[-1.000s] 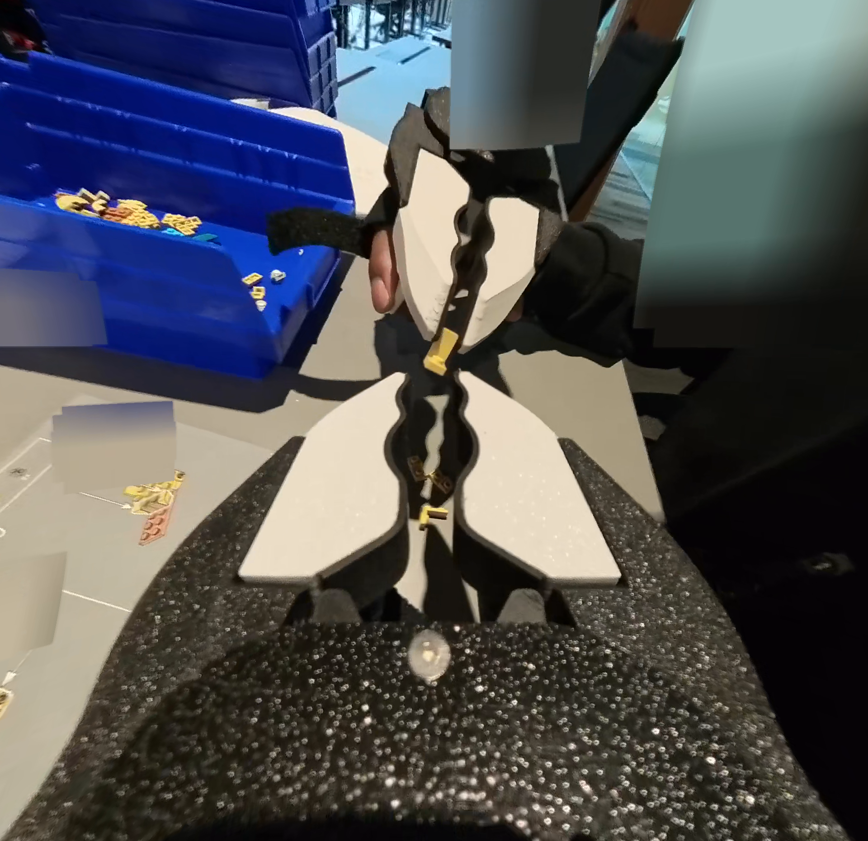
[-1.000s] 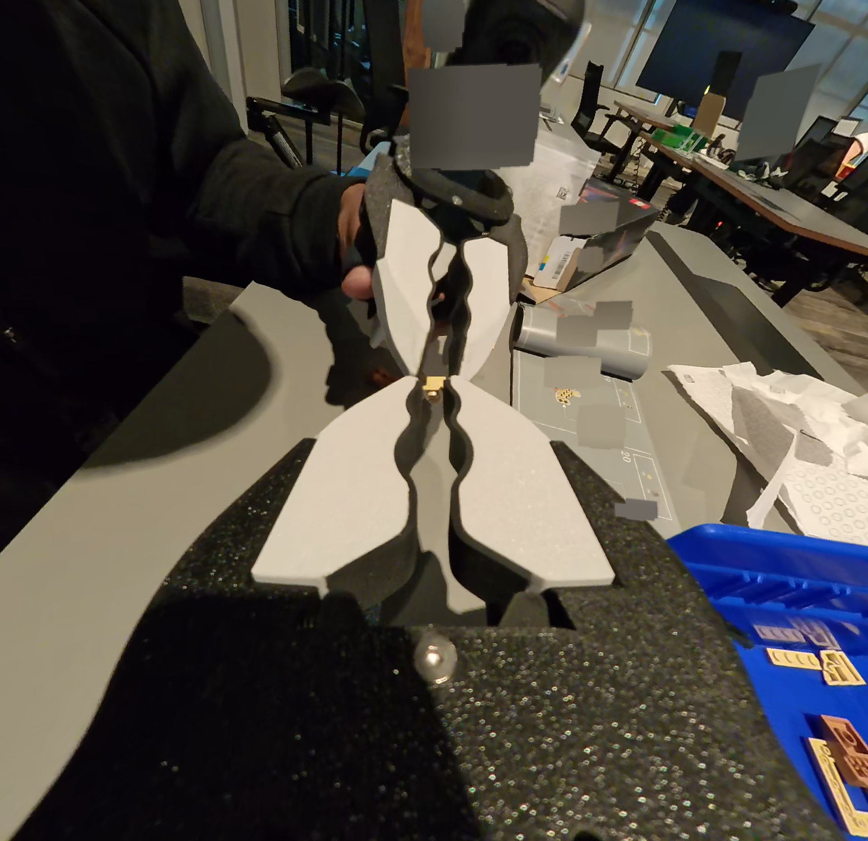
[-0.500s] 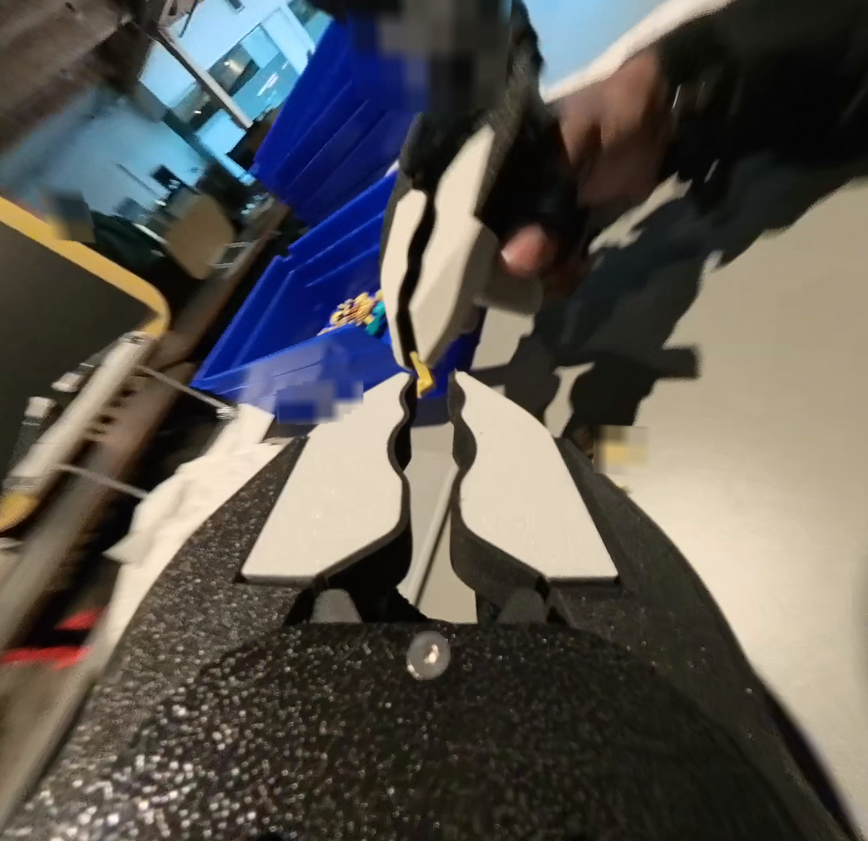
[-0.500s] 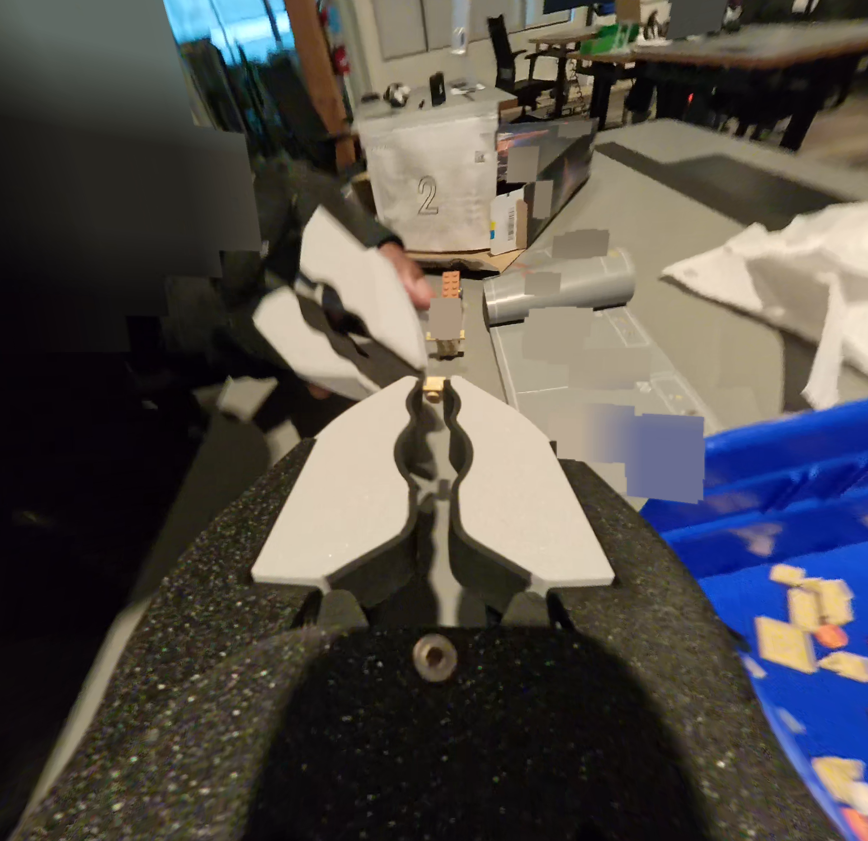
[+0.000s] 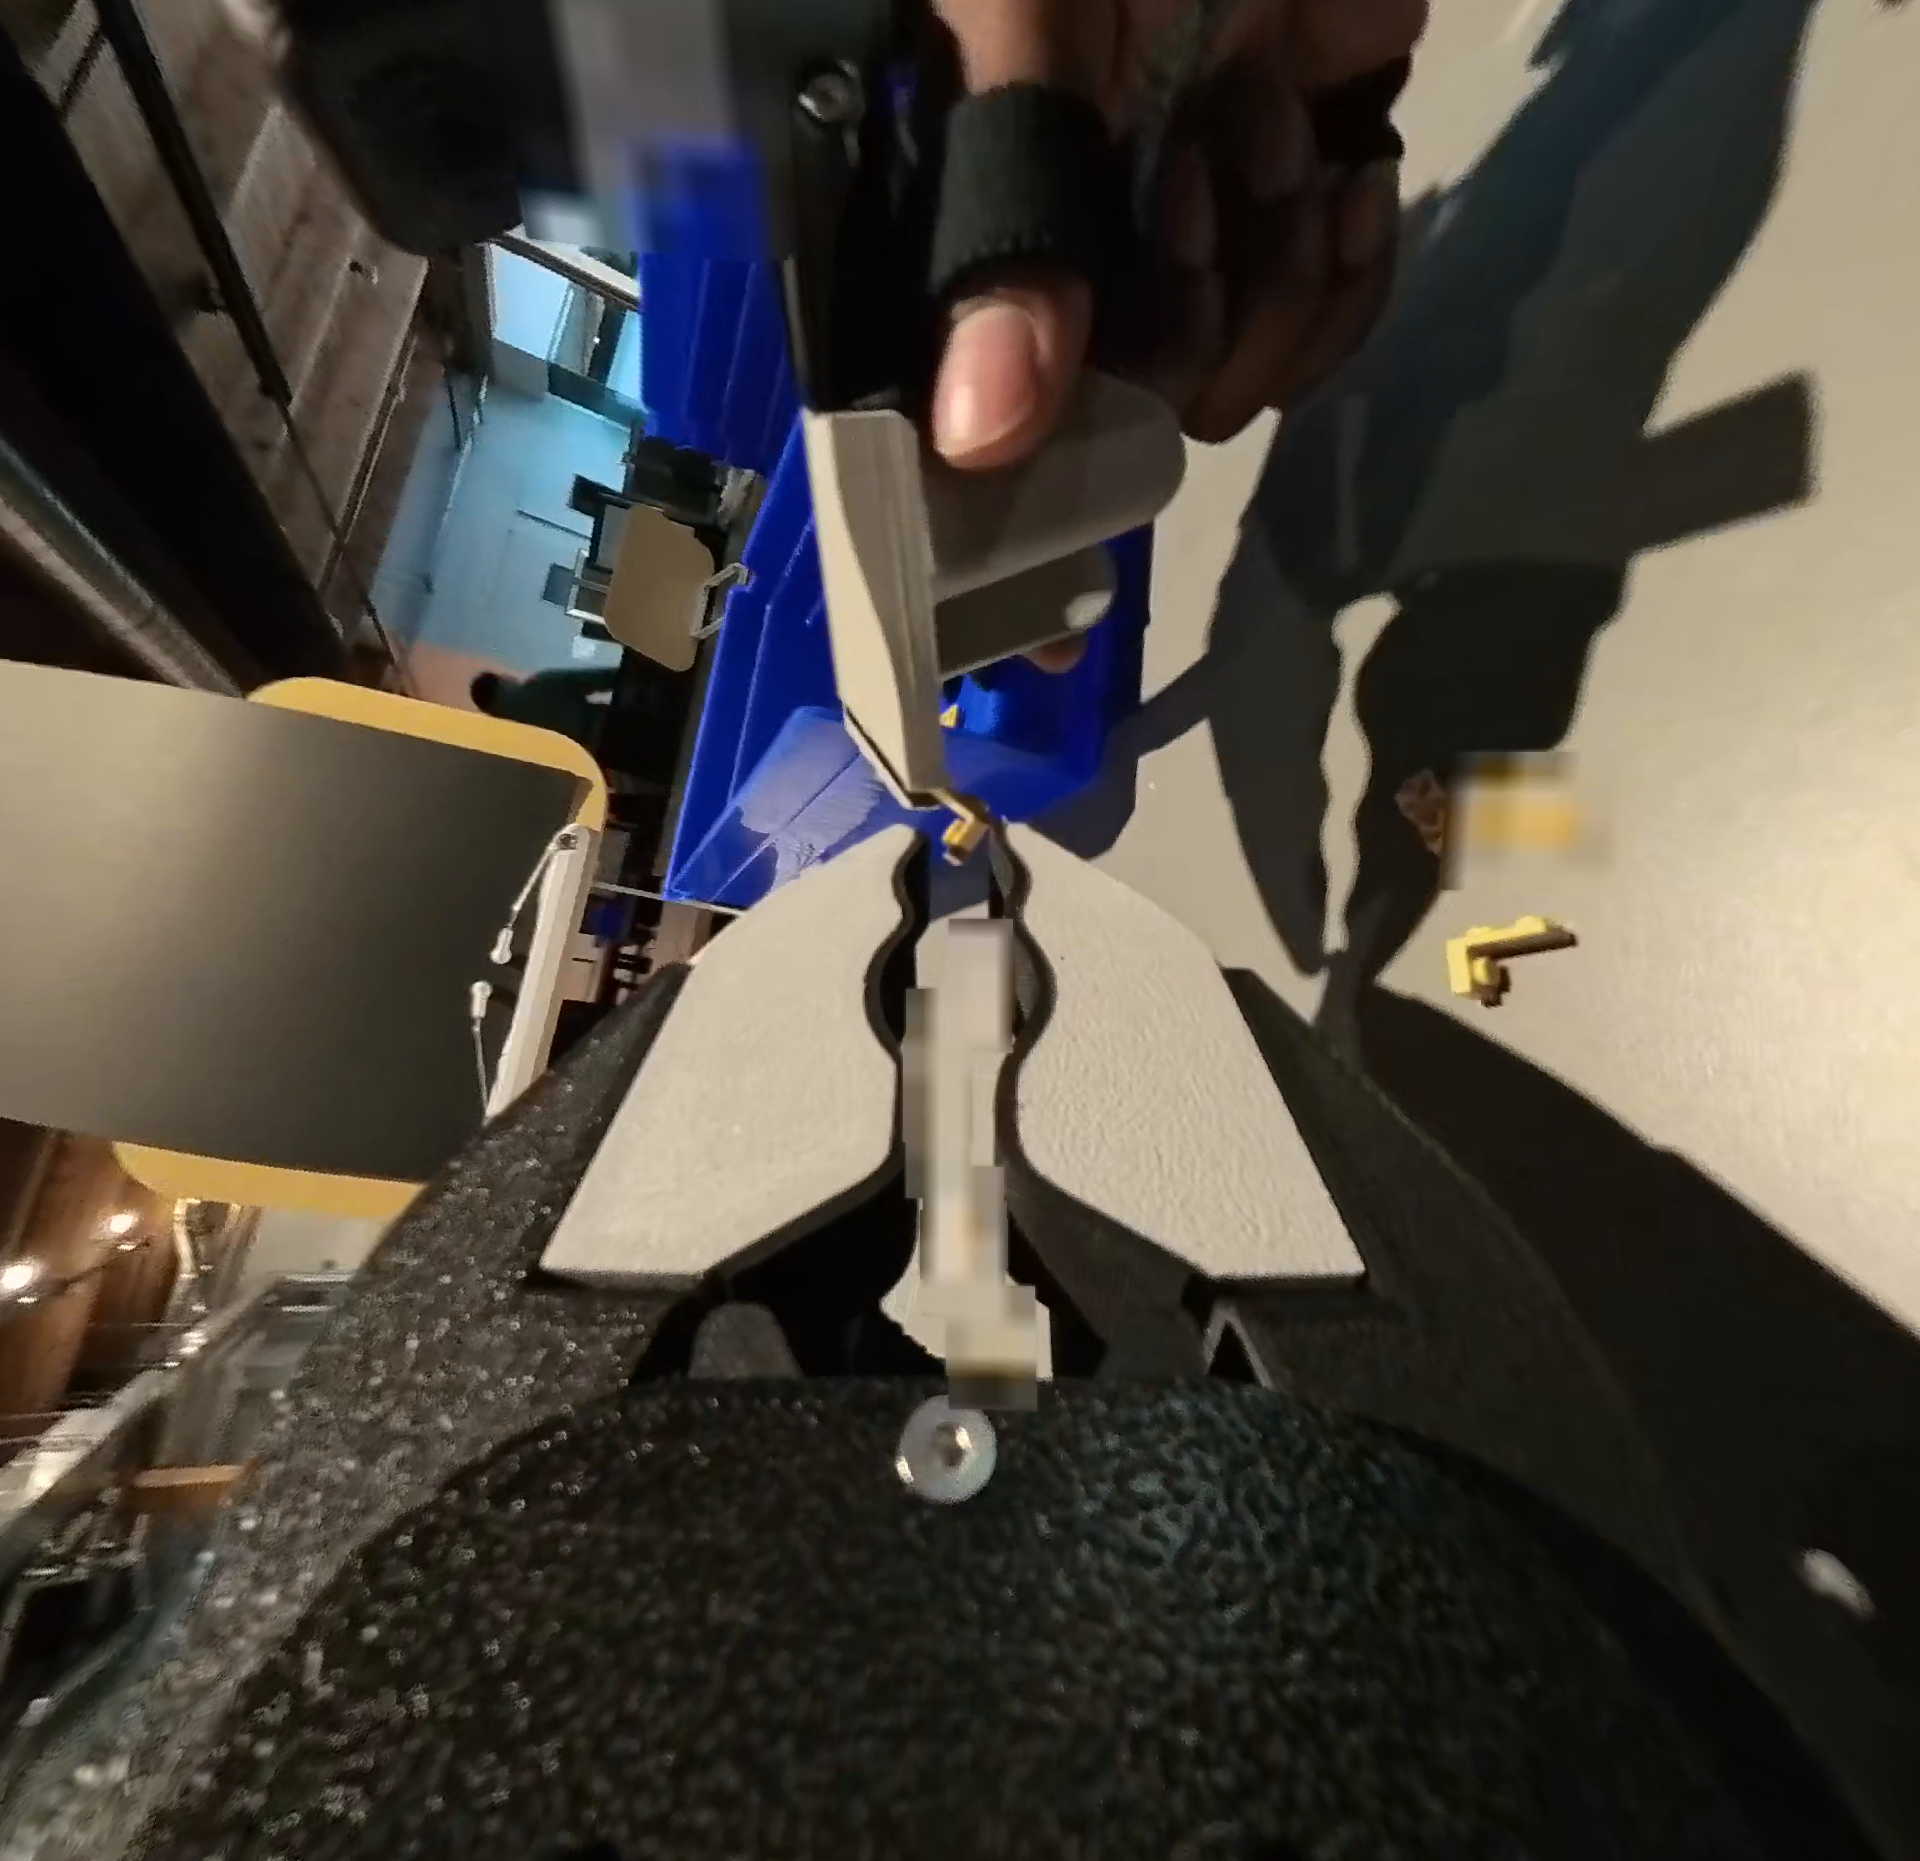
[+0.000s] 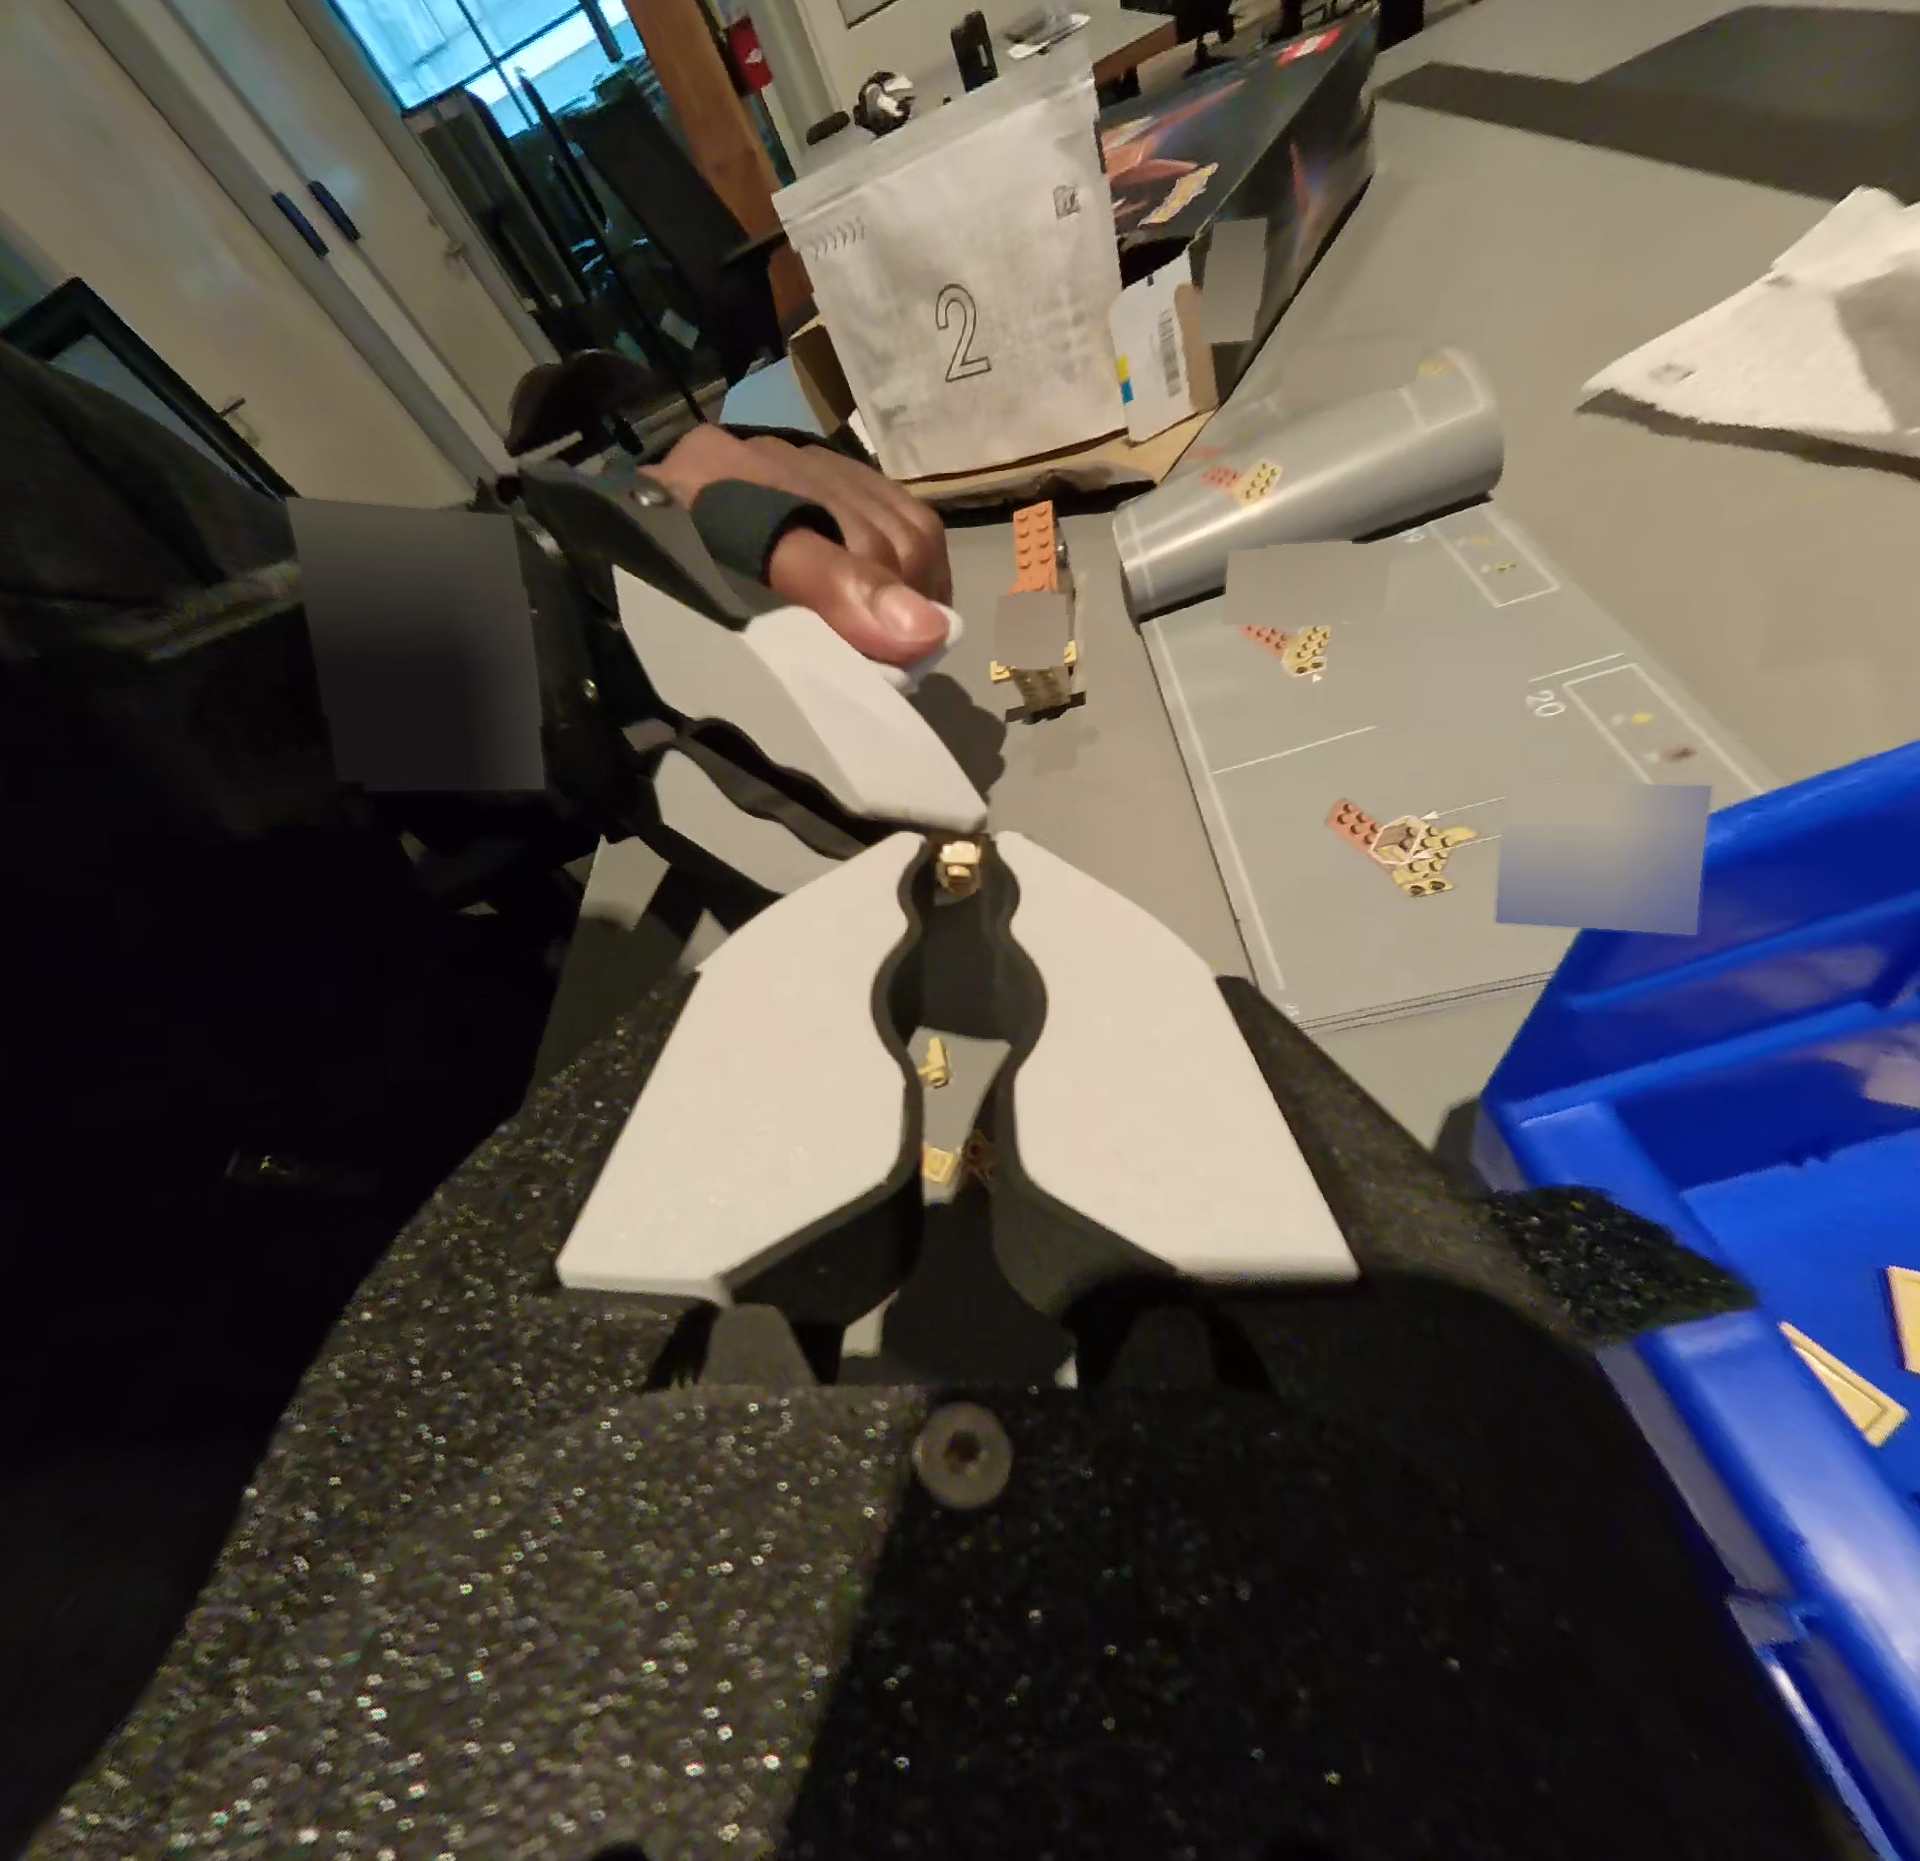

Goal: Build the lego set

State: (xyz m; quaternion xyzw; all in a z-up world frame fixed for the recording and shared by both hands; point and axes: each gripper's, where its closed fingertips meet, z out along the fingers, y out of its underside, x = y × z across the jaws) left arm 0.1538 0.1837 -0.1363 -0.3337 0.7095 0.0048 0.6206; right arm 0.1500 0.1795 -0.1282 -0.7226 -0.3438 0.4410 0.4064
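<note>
Yellow piece [image 6: 957,865] pinched by right gripper [image 6: 957,847]; assembled model [image 6: 1042,622] only in right view.

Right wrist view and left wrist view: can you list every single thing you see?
Lego piece: one, yellow, pinched in the right gripper's jaws.
Loose pieces: two seen, yellow, on the table under the right gripper.
Small build: one, orange and tan, on the table beyond the grippers.
Booklet: one, grey, open, to the right.
Bin: one, blue, far right, tan pieces inside.
Paper bag: one, white, behind the build.
Box: one, dark, beside the bag.
Crumpled paper: white, back right.
Table: one, grey.
Right gripper: one, grey fingers, black body.
Left gripper: one, same colours, tips meeting the right's.
</note>
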